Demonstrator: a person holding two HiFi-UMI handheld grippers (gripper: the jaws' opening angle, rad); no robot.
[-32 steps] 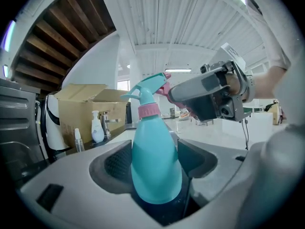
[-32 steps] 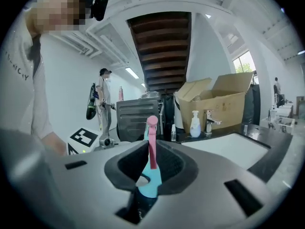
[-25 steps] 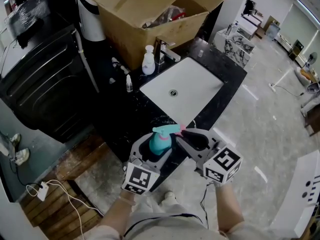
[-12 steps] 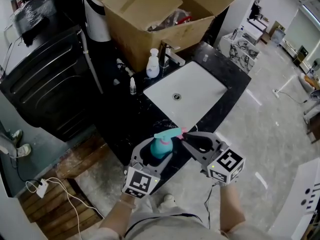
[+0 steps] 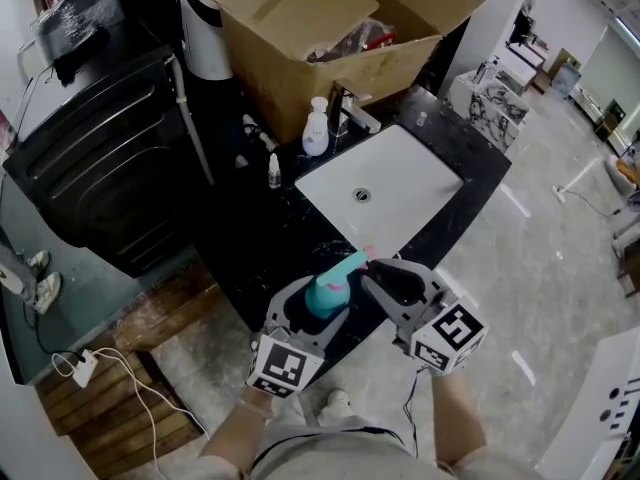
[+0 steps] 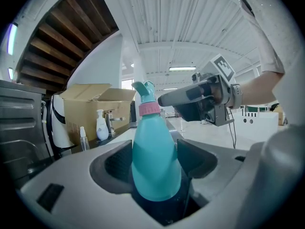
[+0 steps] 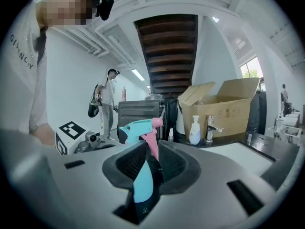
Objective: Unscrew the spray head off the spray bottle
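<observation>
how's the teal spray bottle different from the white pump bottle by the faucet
The spray bottle is teal with a pink collar; the pump bottle is white. The spray bottle is gripped in the left tongs; the pump bottle stands on the black counter beside the faucet. Both are dispenser bottles with heads on.

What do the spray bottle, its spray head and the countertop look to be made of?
Spray bottle: probably plastic, opaque teal, smooth with a soft even sheen.
Spray head: moulded plastic by its look, teal with a pink trigger and collar, fairly matte.
Countertop: polished black stone or a lookalike, since it shows white veining and a glossy surface. The pictures cannot tell which.
</observation>
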